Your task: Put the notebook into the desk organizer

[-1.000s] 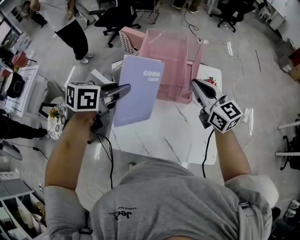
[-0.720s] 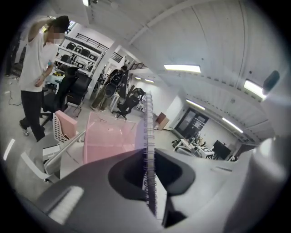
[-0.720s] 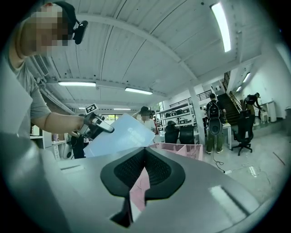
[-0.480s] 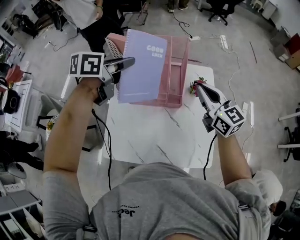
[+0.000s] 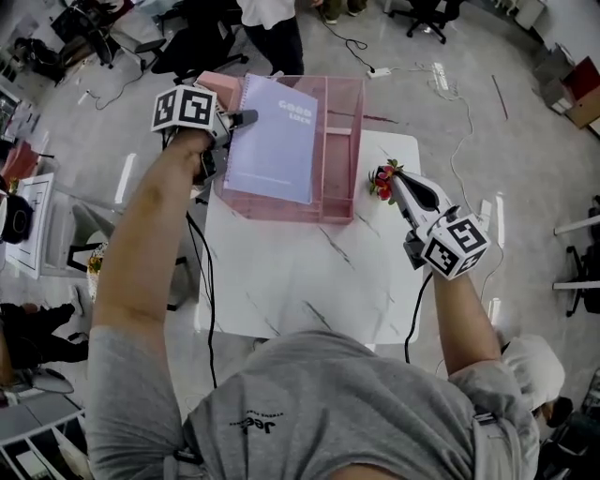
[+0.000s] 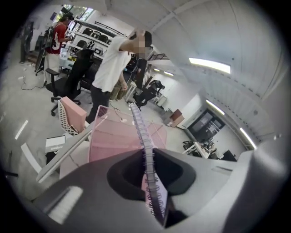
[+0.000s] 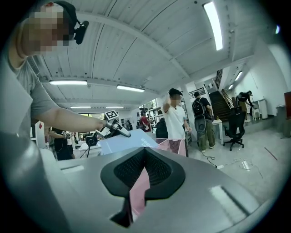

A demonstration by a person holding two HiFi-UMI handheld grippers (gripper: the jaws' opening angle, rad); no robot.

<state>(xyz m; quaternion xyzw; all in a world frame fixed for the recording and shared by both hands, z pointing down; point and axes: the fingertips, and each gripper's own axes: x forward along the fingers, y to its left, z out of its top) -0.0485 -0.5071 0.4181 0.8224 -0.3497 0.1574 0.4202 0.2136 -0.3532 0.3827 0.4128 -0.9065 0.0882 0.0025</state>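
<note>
Left gripper (image 5: pixel 247 117) at 11 o'clock of the table (image 5: pixel 300 272), jaws pinching the spiral edge of the notebook (image 5: pixel 274 141). The left gripper view shows the wire binding running straight up between the pads, clamped. The notebook is lavender, cover up and tilted, with white print near its top. It hangs over the left part of the pink mesh organizer (image 5: pixel 339 150), and its lower edge overlaps the organizer's front wall. Cannot tell whether it touches the mesh.

The organizer sits at 12 o'clock on the white marbled table, and its right-hand compartment is uncovered.

Right gripper (image 5: pixel 390 174) at 2 o'clock, off the organizer's right side and close to it without touching. Its jaws are pressed together at the tips with nothing between them; in the right gripper view only the pink mesh shows behind the slit lower down. It points about level toward the organizer.

A small bunch of red flowers (image 5: pixel 380 187) lies just beside the right gripper's tip, at 1 o'clock on the table. A person (image 5: pixel 272 19) stands beyond the table at 12 o'clock. Pink chair (image 6: pixel 72 113) at 10 o'clock in the left gripper view.
</note>
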